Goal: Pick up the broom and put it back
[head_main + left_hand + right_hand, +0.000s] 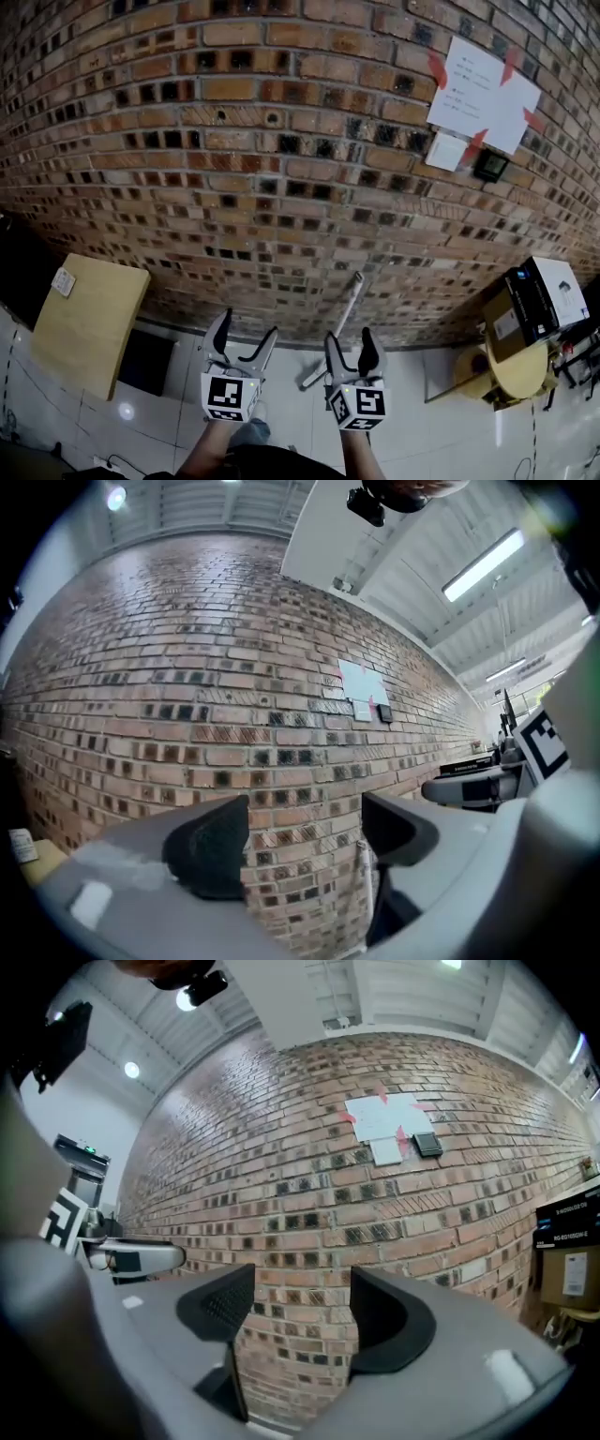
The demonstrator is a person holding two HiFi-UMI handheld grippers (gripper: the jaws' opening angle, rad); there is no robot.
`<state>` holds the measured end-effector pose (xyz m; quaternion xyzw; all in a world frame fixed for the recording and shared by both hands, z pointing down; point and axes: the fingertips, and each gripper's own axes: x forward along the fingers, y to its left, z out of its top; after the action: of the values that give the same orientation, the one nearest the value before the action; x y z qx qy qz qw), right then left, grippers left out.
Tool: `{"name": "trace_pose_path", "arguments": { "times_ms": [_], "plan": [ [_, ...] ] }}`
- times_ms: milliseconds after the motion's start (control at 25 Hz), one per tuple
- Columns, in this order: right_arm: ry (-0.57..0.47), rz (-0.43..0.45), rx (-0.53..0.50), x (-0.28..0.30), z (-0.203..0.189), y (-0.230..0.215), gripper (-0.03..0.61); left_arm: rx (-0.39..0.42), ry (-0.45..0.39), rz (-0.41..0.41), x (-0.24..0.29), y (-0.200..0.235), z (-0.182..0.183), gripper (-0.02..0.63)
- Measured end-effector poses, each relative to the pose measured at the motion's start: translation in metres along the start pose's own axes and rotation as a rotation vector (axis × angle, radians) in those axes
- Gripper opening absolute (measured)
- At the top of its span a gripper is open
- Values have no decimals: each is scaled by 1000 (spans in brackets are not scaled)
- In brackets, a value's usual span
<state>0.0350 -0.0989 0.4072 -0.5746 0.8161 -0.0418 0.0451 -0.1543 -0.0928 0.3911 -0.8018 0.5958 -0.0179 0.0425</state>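
Our left gripper (pixel 246 328) and right gripper (pixel 351 339) both gape, empty; the broom (pixel 344 309) leans on the brick wall (pixel 281 187) just beyond the right fingers. To grasp it, we centre its handle between the fingers first, then close.

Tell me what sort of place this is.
Probably a workshop or lab-type utility room. It has a bare brick wall, a strip light on the ceiling, and boxes piled at the right.
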Motion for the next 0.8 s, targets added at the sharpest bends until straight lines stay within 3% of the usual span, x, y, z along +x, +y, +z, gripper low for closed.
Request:
{"name": "trace_pose_path", "arguments": {
  "times_ms": [280,560,800],
  "plan": [
    [11,75,16,-113,7,-13,322,-36,57,29,-85,-104,4,380],
    [-19,84,-29,-151,37,6,321,-19,13,81,-136,-103,43,380],
    [-25,82,-48,-164,41,32,321,-41,-4,79,-158,-91,44,379]
  ]
}}
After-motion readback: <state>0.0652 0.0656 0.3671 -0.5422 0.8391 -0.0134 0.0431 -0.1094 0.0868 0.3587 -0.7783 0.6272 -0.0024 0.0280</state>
